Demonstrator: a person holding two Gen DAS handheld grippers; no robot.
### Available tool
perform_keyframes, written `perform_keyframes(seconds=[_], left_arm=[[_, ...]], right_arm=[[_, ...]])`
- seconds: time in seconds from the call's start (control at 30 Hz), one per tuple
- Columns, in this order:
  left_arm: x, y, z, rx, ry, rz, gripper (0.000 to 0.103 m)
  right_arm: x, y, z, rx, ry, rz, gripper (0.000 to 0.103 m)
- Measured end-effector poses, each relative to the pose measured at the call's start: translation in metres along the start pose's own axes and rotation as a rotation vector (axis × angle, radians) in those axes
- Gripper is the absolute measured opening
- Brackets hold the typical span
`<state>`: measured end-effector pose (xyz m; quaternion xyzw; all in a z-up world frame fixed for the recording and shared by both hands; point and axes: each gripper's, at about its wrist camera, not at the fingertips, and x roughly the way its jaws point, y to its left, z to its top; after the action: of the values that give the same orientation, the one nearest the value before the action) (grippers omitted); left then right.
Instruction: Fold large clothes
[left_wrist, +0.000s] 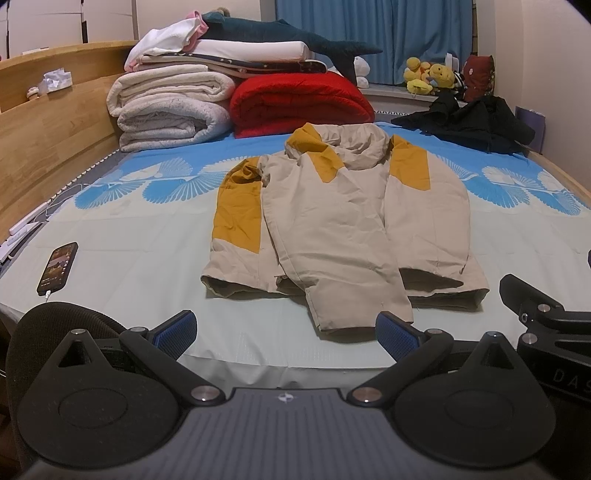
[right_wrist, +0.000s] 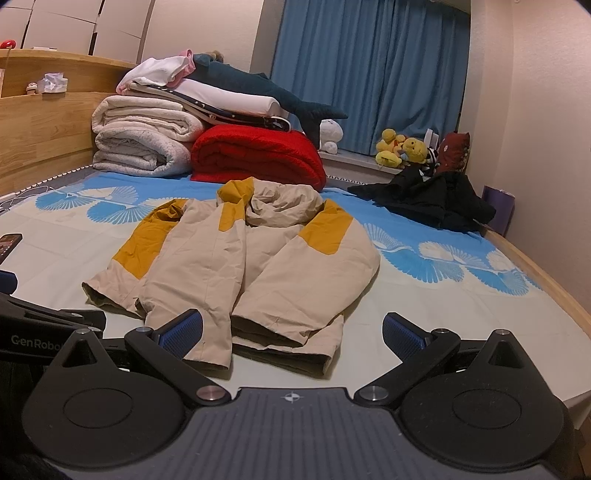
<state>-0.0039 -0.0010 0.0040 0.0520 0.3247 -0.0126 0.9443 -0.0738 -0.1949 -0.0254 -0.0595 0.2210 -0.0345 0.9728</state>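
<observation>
A beige hooded jacket with mustard-yellow panels (left_wrist: 343, 221) lies flat on the bed, both sleeves folded in over the body, hood at the far end. It also shows in the right wrist view (right_wrist: 240, 273). My left gripper (left_wrist: 286, 332) is open and empty, just short of the jacket's near hem and sleeve cuff. My right gripper (right_wrist: 293, 332) is open and empty, its left finger over the near sleeve cuff. The right gripper's body shows at the right edge of the left wrist view.
Folded blankets, white (left_wrist: 170, 110) and red (left_wrist: 299, 103), are stacked at the bed's far end. A black garment (left_wrist: 469, 122) lies far right. A phone (left_wrist: 58, 267) on a cable lies at the left. A wooden headboard (left_wrist: 44, 140) runs along the left.
</observation>
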Motion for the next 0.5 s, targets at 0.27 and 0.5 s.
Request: perform_keyframes(seconds=[0.27,0.5], left_arm=[[-0.0025,0.0004,0.0002,0.002,-0.006,0.000,0.103],[-0.0029,0.0004,0.0001,0.002,-0.007,0.001,0.103]], right_arm=[[0.0005,0.0003,0.0001,0.001,0.001,0.000,0.102],[0.0003,0.0006,-0.0003,0.000,0.001,0.000,0.102]])
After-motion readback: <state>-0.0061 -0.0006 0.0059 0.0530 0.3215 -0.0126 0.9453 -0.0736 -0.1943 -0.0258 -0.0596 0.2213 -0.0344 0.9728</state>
